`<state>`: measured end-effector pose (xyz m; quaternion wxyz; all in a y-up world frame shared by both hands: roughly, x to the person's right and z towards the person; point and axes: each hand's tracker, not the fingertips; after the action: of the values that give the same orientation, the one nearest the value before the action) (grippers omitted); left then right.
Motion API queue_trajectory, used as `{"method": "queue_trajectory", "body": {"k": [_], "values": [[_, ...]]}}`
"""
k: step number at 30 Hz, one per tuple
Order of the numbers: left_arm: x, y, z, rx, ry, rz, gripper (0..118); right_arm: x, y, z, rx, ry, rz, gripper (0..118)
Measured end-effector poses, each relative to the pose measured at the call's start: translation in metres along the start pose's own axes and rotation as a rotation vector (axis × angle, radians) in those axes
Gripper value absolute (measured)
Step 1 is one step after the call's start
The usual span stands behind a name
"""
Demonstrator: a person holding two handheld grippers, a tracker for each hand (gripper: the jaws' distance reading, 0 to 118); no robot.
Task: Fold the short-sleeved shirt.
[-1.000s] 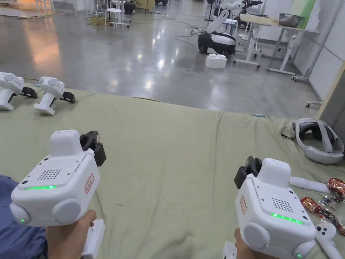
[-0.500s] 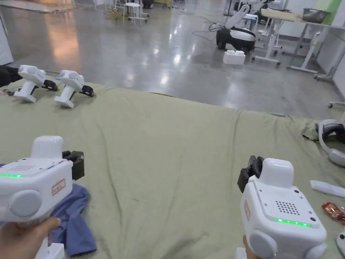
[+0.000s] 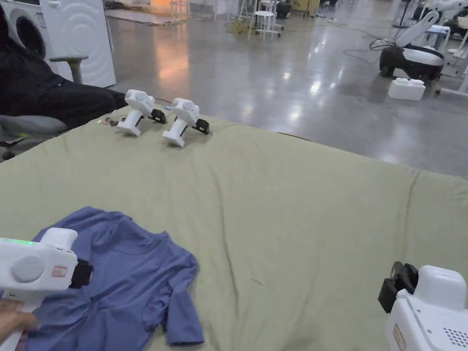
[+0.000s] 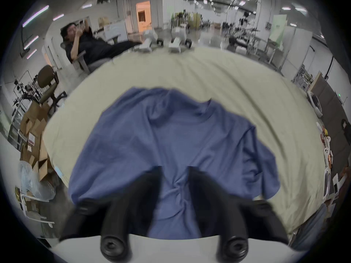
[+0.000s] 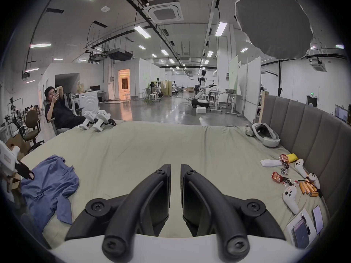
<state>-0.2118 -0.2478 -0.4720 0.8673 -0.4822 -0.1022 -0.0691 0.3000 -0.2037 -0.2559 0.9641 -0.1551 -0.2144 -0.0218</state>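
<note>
The blue shirt [image 3: 123, 283] lies crumpled on the green sheet [image 3: 283, 210], near its left edge. The left gripper [image 4: 175, 174] hovers just above the shirt, jaws parted. The right gripper [image 5: 175, 169] is over bare sheet, jaws nearly together, gripping nothing.

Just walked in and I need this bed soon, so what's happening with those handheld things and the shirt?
A person holds a two-jaw gripper in each hand over the green sheet. The left gripper hovers with open jaws above a crumpled blue short-sleeved shirt, not yet gripping it. The right gripper hangs over bare sheet, away from the shirt, its jaws nearly together. No fold has been made. Two spare grippers stand at the far edge.
</note>
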Motion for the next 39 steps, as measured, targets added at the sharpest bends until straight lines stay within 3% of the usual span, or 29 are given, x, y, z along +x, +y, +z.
{"method": "queue_trajectory", "body": {"k": [1,3,5,11,13,15,16,17,18,20,23,28,32,39], "values": [[-0.005,-0.006,-0.009,-0.024,-0.053,0.006,73,-0.001,-0.002,-0.001,-0.009,0.000,0.002,14],[-0.017,-0.013,-0.025,-0.062,-0.095,0.041,74,-0.002,-0.006,-0.002,-0.023,0.000,0.008,14],[-0.017,-0.018,-0.034,-0.085,-0.041,0.054,74,-0.001,-0.010,-0.003,-0.036,-0.002,0.013,14],[0.004,-0.022,-0.064,-0.136,-0.084,0.072,74,-0.001,-0.017,-0.005,-0.077,-0.013,0.014,14],[0.015,-0.021,-0.068,-0.124,0.015,0.040,74,-0.001,-0.019,-0.006,-0.086,-0.014,0.010,14],[0.022,-0.016,-0.064,-0.118,0.048,0.083,67,-0.002,-0.020,-0.006,-0.089,-0.014,0.007,14],[0.021,-0.017,-0.064,-0.114,0.020,0.094,57,-0.003,-0.021,-0.006,-0.091,-0.013,0.005,14],[0.022,-0.018,-0.063,-0.100,0.011,0.096,31,-0.005,-0.021,-0.007,-0.094,-0.012,0.002,14],[0.023,-0.018,-0.063,-0.087,0.018,0.107,19,-0.006,-0.022,-0.008,-0.099,-0.007,0.000,14],[0.020,-0.019,-0.069,-0.093,0.020,0.108,11,-0.010,-0.023,-0.009,-0.108,0.001,0.001,14],[0.015,-0.020,-0.067,-0.076,0.010,0.086,9,-0.015,-0.024,-0.007,-0.109,0.011,0.014,14],[0.003,-0.016,-0.036,0.136,-0.065,0.223,8,-0.016,-0.025,-0.005,-0.106,0.018,0.029,14],[0.009,-0.001,-0.006,0.256,-0.052,0.156,7,-0.014,-0.023,-0.004,-0.104,0.014,0.013,14],[0.024,0.046,0.054,0.445,-0.120,0.161,7,-0.008,-0.012,0.004,-0.060,0.005,0.004,14]]}}
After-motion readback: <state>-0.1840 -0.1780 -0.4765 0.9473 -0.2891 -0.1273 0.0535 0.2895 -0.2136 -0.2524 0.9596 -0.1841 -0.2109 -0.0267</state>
